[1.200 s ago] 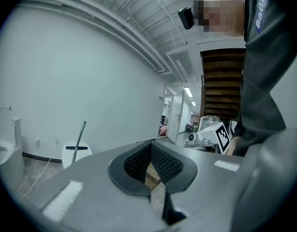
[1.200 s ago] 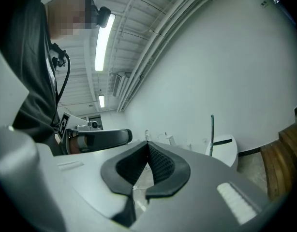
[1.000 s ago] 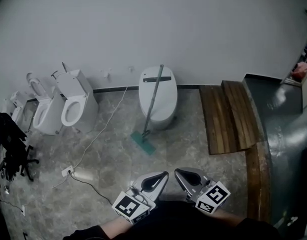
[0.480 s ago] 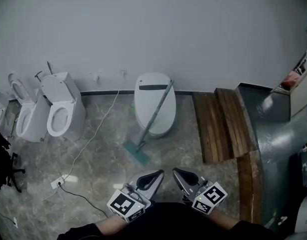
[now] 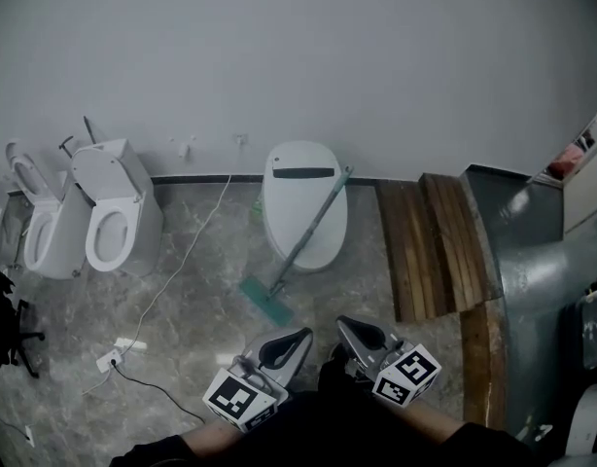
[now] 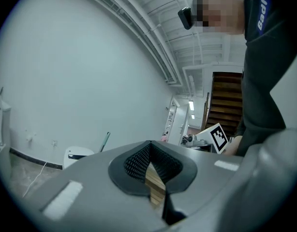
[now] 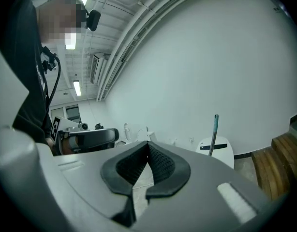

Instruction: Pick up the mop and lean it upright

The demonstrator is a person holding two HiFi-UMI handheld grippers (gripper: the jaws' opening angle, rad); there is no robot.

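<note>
The mop [image 5: 313, 227] leans against a closed white toilet [image 5: 297, 188] by the back wall. Its teal head [image 5: 264, 301] rests on the marble floor and its handle top sits at the toilet's right side. My left gripper [image 5: 303, 335] and right gripper [image 5: 344, 325] hang side by side low in the head view, well short of the mop head. Both are shut with nothing between the jaws. In the left gripper view the gripper [image 6: 149, 143] points toward the distant mop handle [image 6: 105, 141]. Past the right gripper [image 7: 148, 143], the handle [image 7: 215, 132] stands against the toilet [image 7: 221, 149].
Two toilets with raised lids [image 5: 106, 207] [image 5: 38, 232] stand at the left. A white cable and power strip [image 5: 112, 360] lie on the floor. Wooden boards [image 5: 439, 246] and a grey ramp [image 5: 542, 261] are at the right. A black object [image 5: 2, 324] sits at the left edge.
Both grippers have travelled across the room, still shut and empty. In the head view the toilets have slid left, and the mop handle now slants up to the right.
</note>
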